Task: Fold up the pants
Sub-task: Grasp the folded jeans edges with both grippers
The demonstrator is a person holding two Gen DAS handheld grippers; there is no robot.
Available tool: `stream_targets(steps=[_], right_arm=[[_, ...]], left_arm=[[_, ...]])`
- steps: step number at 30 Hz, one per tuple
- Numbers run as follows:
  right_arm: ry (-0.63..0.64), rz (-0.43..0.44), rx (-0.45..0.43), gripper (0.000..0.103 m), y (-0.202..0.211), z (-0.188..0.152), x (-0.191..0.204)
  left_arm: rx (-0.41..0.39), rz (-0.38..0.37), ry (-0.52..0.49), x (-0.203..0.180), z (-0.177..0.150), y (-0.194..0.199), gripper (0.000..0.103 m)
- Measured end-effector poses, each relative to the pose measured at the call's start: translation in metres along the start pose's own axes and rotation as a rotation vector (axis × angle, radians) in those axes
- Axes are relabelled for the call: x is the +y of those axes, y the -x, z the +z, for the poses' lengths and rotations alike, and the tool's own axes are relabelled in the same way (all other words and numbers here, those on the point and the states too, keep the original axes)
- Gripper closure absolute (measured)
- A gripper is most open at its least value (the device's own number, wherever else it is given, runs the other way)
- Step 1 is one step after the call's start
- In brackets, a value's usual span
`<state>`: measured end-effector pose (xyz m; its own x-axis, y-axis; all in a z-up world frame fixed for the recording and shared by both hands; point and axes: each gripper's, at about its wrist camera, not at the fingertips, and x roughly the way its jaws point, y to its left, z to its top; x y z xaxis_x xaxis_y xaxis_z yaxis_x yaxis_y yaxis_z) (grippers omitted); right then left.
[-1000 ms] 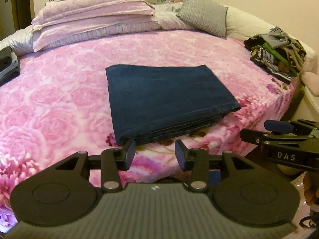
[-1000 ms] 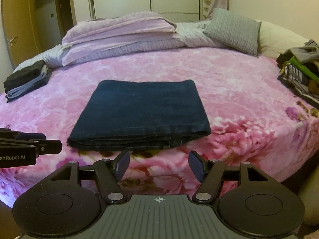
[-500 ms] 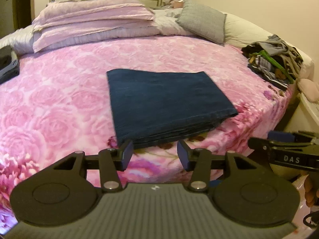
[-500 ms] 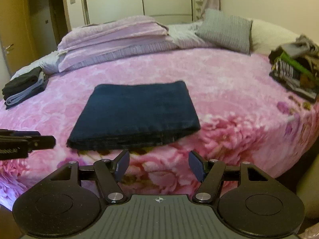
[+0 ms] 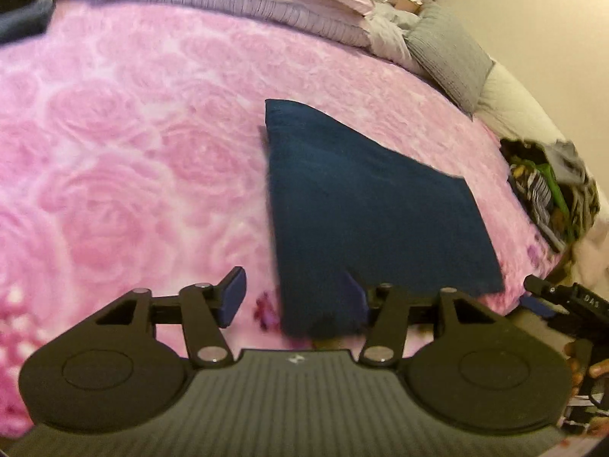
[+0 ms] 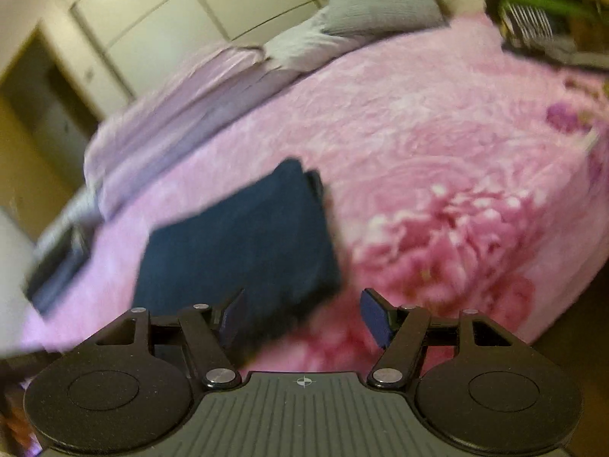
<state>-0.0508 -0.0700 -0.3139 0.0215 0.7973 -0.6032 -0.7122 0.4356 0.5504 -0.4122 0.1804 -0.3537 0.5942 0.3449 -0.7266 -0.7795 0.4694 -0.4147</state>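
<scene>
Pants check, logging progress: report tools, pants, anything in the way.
Left tool and right tool both opening, nothing gripped. Dark blue pants folded flat on pink blanket. Nothing in the way.

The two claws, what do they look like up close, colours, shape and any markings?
The left claw and right claw match: black linkage arms with silver pivot screws, round black discs either side, a ribbed grey body with a small crosshair mark, and dark blue pads on the fingers. The right claw's side, seen from the left wrist view, carries white lettering, too blurred to read.

The right gripper (image 5: 571, 301) bears blurred letters "DAS".
</scene>
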Motion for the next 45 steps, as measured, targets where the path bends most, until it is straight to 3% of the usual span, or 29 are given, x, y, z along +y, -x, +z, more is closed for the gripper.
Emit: stream_targets(steps=[7,17,21,26,29,36,39,43,45], right_arm=[[-0.096,0.050,0.112,0.035,-0.062,0.039,-0.037],[-0.137,0.188,0.249,0.035,-0.110,0.065,-0.057],[-0.142,0.262,0.315,0.042,-0.124,0.068,-0.058],[-0.161,0.306,0.295,0.044,-0.137,0.061,-0.051],[-0.135,0.299,0.293,0.045,-0.137,0.059,-0.046],[-0.131,0.332,0.321,0.052,-0.132,0.055,-0.054],[-0.112,0.304,0.318,0.052,-0.140,0.054,-0.043],[-0.087,0.278,0.310,0.055,-0.140,0.052,-0.036],[-0.078,0.275,0.304,0.057,-0.139,0.051,-0.035]], left_arm=[[0.074,-0.075,0.168,0.026,0.025,-0.054,0.050],[0.096,-0.195,0.275,0.035,0.040,-0.093,0.051],[0.100,-0.211,0.289,0.035,0.048,-0.106,0.051],[0.103,-0.216,0.266,0.029,0.053,-0.115,0.050],[0.104,-0.219,0.235,0.028,0.053,-0.113,0.059],[0.106,-0.311,0.298,0.052,0.040,-0.114,0.064],[0.088,-0.301,0.299,0.038,0.045,-0.124,0.063],[0.075,-0.261,0.230,0.020,0.049,-0.127,0.063],[0.068,-0.258,0.217,0.020,0.048,-0.124,0.069]])
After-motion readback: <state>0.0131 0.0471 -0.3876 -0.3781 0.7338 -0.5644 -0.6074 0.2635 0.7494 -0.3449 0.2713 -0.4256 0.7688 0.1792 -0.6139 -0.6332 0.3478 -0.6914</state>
